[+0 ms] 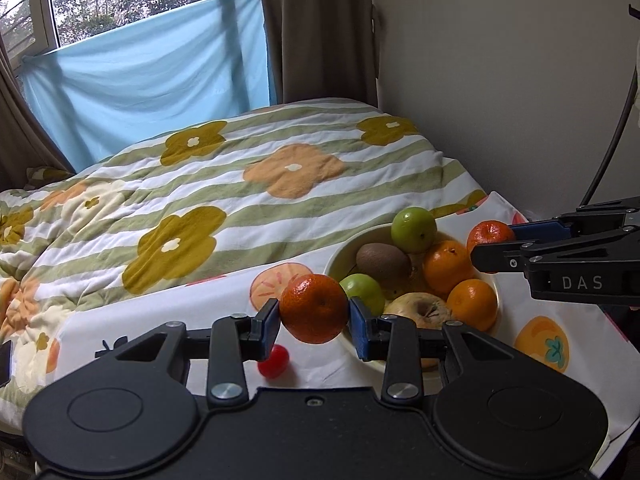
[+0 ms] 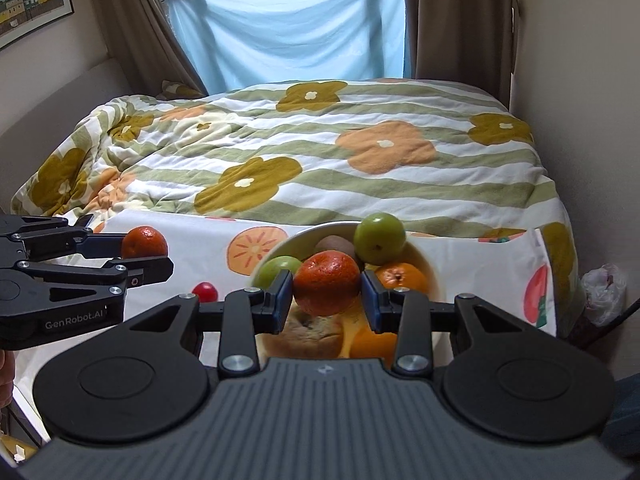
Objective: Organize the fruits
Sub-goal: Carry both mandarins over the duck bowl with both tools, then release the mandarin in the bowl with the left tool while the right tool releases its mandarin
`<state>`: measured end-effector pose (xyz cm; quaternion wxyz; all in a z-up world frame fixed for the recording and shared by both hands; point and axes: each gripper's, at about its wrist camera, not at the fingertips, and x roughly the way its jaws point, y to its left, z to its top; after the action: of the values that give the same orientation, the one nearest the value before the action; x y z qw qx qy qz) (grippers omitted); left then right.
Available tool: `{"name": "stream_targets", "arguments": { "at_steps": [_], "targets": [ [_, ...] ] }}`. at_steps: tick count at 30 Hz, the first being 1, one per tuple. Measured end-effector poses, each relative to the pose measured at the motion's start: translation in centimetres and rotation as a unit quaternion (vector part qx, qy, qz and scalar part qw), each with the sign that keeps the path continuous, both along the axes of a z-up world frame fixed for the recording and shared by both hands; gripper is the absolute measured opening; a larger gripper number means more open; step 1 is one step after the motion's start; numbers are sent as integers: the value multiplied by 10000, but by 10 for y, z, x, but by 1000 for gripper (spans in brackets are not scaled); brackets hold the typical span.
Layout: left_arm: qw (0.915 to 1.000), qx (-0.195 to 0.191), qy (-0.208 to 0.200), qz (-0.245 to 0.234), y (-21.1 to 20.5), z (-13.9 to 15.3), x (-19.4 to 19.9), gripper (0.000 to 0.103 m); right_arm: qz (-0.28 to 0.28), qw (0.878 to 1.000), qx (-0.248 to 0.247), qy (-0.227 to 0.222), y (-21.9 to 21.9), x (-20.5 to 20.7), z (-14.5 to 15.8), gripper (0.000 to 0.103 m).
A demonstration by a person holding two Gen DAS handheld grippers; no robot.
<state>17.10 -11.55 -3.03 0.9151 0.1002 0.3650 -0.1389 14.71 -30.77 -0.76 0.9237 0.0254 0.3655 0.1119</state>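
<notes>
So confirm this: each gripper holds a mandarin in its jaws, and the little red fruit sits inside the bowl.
Not quite. Each gripper, left and right, holds a mandarin, but the little red fruit lies on the cloth outside the bowl, as the left wrist view shows.

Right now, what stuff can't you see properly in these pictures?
- Bottom of the bowl: both views, covered by piled fruit.
- Pale apple: right wrist view, blurred and partly behind the right gripper.
- Small red fruit: left wrist view, partly behind the left gripper; kind unclear.
</notes>
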Motion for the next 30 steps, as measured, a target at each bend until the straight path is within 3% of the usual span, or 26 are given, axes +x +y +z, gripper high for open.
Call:
{"name": "stream_targets", "arguments": {
  "at_steps": [9,19,21,22,23,30],
  "targets": [
    [9997,57,182,-120,-65,-30,43,40,140,9998,-93,122,-44,19,-22,52],
    [9979,267,551,-187,-95,-65,76,41,119,9994,-17,319,-68,34,-47,52],
    [9980,326,521,-179,-97,-66,77,51,95,9993,-5,353,-71,36,-50,52],
    [9981,352,466,-169,-96,-65,75,67,78,9993,1,367,-73,36,-51,52],
    [9986,321,401,-133,-93,-62,74,76,62,9993,3,376,-74,36,-51,52],
    [9993,155,294,184,-66,-44,69,84,12,9993,40,362,-77,37,-50,52]
  ]
}}
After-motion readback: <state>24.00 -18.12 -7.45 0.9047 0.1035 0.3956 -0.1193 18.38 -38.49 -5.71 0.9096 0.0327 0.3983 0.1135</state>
